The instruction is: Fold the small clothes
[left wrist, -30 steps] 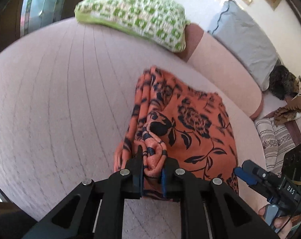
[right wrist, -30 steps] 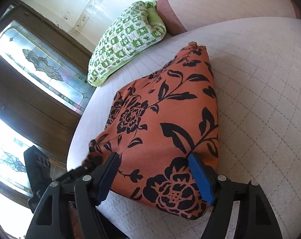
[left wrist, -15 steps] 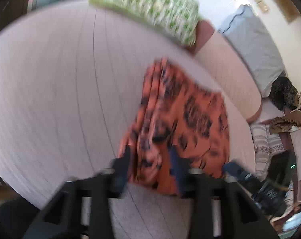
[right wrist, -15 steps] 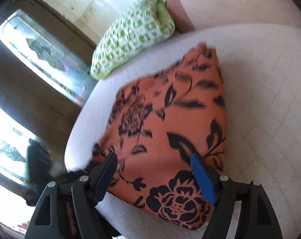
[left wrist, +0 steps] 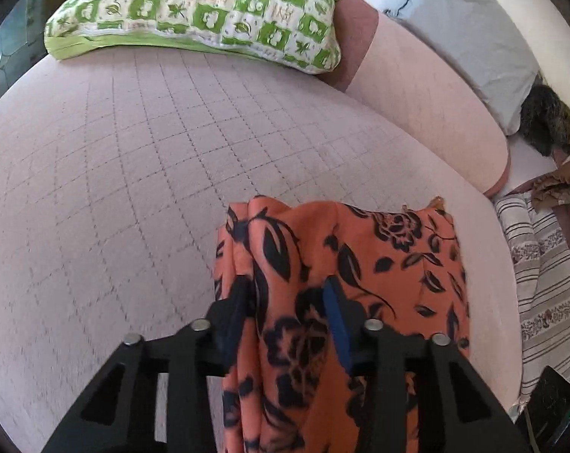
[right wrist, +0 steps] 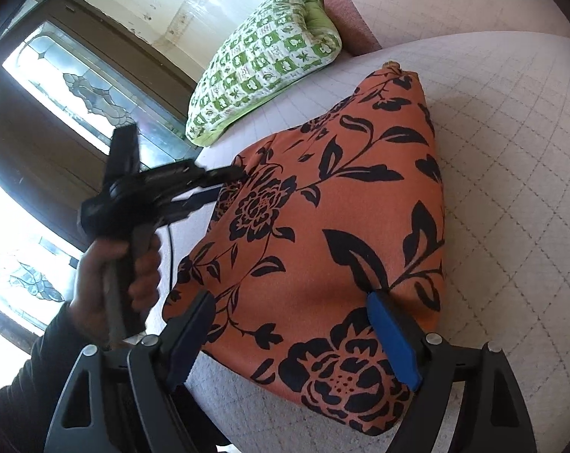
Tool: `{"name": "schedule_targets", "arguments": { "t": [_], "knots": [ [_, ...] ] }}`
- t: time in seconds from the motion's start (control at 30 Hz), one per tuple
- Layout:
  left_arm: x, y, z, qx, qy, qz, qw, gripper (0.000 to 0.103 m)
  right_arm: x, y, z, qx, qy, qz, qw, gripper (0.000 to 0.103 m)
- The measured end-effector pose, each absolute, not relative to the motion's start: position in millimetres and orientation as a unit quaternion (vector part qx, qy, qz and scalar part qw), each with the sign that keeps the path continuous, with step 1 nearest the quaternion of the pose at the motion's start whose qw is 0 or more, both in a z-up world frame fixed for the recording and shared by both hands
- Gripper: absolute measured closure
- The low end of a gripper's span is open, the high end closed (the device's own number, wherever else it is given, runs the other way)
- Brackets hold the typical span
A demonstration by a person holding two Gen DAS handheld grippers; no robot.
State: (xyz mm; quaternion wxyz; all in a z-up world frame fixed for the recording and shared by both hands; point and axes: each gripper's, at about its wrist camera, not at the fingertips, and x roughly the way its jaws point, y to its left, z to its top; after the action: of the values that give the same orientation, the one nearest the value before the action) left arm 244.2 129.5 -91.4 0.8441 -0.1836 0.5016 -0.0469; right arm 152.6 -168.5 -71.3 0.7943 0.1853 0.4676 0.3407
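An orange garment with black flowers (left wrist: 364, 271) lies folded on the pink quilted sofa seat (left wrist: 134, 173). My left gripper (left wrist: 290, 302) is open, its fingers on either side of a bunched edge of the cloth. In the right wrist view the garment (right wrist: 341, 226) lies flat and wedge-shaped. My right gripper (right wrist: 292, 324) is wide open over its near edge, not pinching it. The left gripper (right wrist: 232, 171) shows there at the cloth's far left corner, held by a hand.
A green-and-white checked pillow (left wrist: 209, 11) lies at the back of the seat. A grey cushion (left wrist: 470, 37), a dark furry thing (left wrist: 545, 120) and striped fabric (left wrist: 541, 271) are to the right. A glazed wooden door (right wrist: 77, 87) stands to the left.
My left gripper has opened and let go of the bunched edge, then moved forward along the garment's left side. My right gripper stayed wide open over the near edge.
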Motion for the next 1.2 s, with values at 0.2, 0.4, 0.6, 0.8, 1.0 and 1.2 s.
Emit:
{"name": "schedule_targets", "arguments": {
  "t": [0.2,0.4,0.6,0.8,1.0,1.2],
  "knots": [
    [254.8,142.4,-92.9,-0.208,0.501,-0.063,0.838,0.095,152.8,-171.0,-71.8,0.193,0.472,0.349,0.786,0.018],
    [256.6,115.8,-72.1,-0.082,0.462,-0.062,0.881,0.094,152.9,-165.1,-64.0,0.185,0.473,0.360,0.782,0.018],
    [247.5,129.0,-99.2,-0.104,0.477,-0.056,0.871,0.089,153.1,-169.2,-53.0,0.180,0.474,0.360,0.783,0.018],
    [221.4,149.6,-78.3,-0.140,0.471,-0.035,0.870,0.075,177.6,-178.1,-64.1,0.259,0.485,0.369,0.750,0.013],
    [144.8,134.2,-40.6,-0.129,0.445,-0.052,0.885,0.069,169.9,-188.5,-55.5,0.294,0.479,0.359,0.745,0.013],
    [95.6,131.3,-72.9,-0.177,0.488,-0.056,0.853,0.069,130.9,-212.0,-55.3,0.299,0.478,0.344,0.751,0.013]
  ]
}}
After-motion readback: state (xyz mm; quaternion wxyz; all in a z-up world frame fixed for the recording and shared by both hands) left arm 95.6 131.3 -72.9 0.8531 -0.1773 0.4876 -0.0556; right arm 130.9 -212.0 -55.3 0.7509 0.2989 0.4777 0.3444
